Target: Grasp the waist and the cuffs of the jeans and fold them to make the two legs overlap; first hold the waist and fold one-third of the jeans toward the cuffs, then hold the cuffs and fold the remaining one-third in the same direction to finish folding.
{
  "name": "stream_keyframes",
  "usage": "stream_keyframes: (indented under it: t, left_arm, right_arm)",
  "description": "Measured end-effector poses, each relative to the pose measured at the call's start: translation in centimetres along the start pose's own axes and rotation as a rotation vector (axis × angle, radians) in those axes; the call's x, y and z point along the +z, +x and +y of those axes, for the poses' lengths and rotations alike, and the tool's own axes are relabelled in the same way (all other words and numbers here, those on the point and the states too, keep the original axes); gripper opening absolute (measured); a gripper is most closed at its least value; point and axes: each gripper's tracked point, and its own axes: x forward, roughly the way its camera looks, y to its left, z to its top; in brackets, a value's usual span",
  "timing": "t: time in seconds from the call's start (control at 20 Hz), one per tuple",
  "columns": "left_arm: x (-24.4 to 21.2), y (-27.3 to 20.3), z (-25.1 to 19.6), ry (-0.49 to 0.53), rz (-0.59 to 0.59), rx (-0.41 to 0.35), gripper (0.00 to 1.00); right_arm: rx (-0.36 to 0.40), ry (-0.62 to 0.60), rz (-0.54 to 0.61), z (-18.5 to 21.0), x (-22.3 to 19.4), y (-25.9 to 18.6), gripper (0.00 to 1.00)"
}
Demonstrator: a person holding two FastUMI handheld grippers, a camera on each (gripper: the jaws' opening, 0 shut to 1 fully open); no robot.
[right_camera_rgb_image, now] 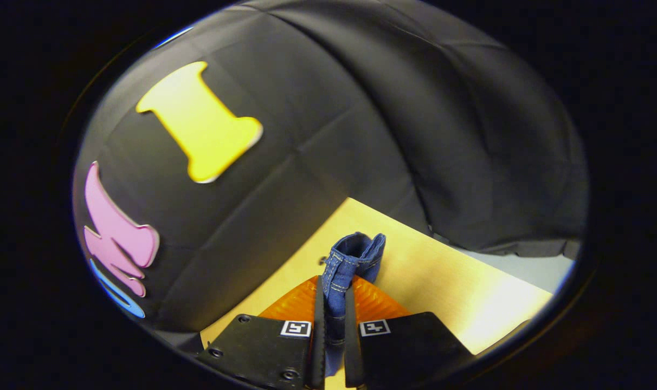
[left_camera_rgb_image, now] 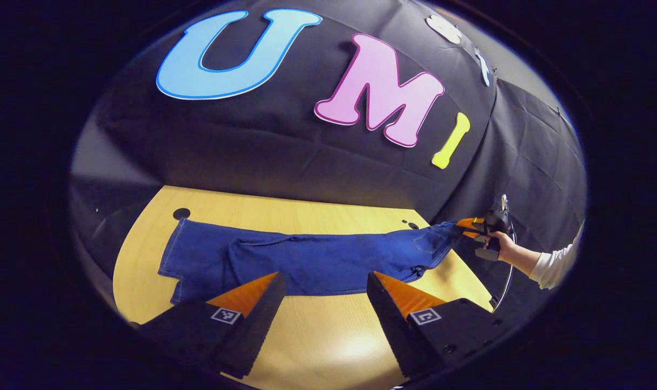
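Light wood table (left_camera_rgb_image: 317, 346), glossy, with a bright glare patch just ahead of the left gripper (left_camera_rgb_image: 324, 281). Black cloth wall (left_camera_rgb_image: 285, 157) hangs behind the table's far edge and wraps round to the right; a strip of pale wall shows past it at far left and upper right. Small dark holes in the tabletop at the far left corner (left_camera_rgb_image: 181, 213) and far right (left_camera_rgb_image: 412, 225).

Left gripper hovers above the near table edge, fingers spread wide, nothing between them. Jeans (left_camera_rgb_image: 307, 260) lie flat just ahead of its tips, stretched left to right across the table, cuffs (left_camera_rgb_image: 171, 271) off to its left, waist (left_camera_rgb_image: 442, 238) off to its right and lifted.

Right gripper (left_camera_rgb_image: 472, 228) seen far right from the left gripper view, held by a hand (left_camera_rgb_image: 504, 246) in a white sleeve (left_camera_rgb_image: 556, 265), pinching the waist end up off the table.

In the right gripper view the right gripper (right_camera_rgb_image: 334, 303) is closed tight on a bunched fold of denim; the waist seam (right_camera_rgb_image: 353, 257) sticks up beyond its tips. Table (right_camera_rgb_image: 442, 281) below and ahead of it, black cloth (right_camera_rgb_image: 361, 108) behind, grey floor strip (right_camera_rgb_image: 529, 268) to its right.
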Motion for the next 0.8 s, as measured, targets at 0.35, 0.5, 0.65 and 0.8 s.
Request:
stream_keyframes:
  t: [0.35, 0.5, 0.65, 0.8]
  left_arm:
    - [-0.4, -2.8, 3.8, -0.008, -0.016, -0.002, 0.97]
    - [0.3, -1.8, 6.5, -0.088, -0.028, 0.007, 0.97]
    - [1.7, -0.2, 9.4, -0.191, -0.034, 0.024, 0.97]
    - [2.4, 1.1, 12.9, -0.205, -0.018, 0.070, 0.97]
  right_arm:
    - [0.333, -0.226, 0.065, 16.7, -7.0, -6.8, 0.17]
    - [0.387, -0.275, 0.241, 18.4, -16.9, -7.2, 0.08]
    - [0.362, -0.381, 0.415, 16.5, -26.7, -6.2, 0.17]
    - [0.313, -0.442, 0.533, 14.6, -31.1, -5.6, 0.17]
